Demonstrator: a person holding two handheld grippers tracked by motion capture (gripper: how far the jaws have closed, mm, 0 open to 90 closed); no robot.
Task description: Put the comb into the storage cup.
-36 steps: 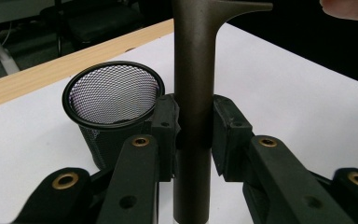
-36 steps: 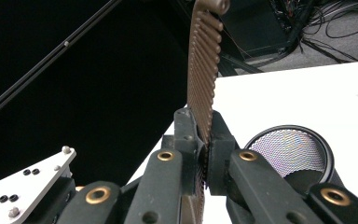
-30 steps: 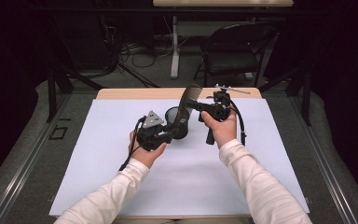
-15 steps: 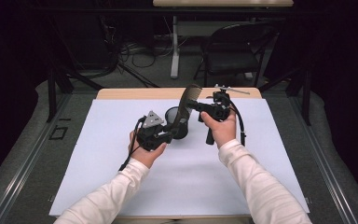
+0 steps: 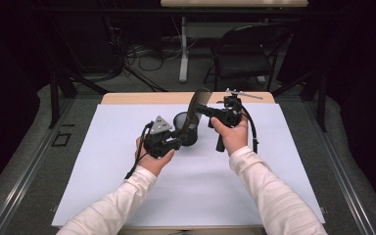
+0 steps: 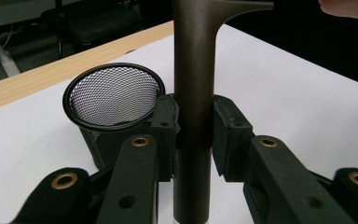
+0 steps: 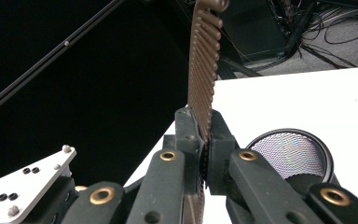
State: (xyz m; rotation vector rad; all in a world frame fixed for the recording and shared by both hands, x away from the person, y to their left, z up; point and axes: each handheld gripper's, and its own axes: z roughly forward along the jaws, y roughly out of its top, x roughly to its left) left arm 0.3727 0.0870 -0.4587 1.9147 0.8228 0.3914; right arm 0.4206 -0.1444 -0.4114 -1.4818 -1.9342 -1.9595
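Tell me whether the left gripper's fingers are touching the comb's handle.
Touching. The left gripper view shows both fingers of the left gripper pressed flat against the sides of the brown comb handle, with no gap; the mesh cup stands behind.

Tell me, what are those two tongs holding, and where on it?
Both grip one brown comb: the left tongs clamp its smooth handle, the right tongs pinch its toothed part, beside a black mesh cup.

The comb (image 7: pixel 204 70) is dark brown with ridged teeth. The mesh cup (image 6: pixel 113 100) is black, and the table cover (image 5: pixel 127 196) is plain white.
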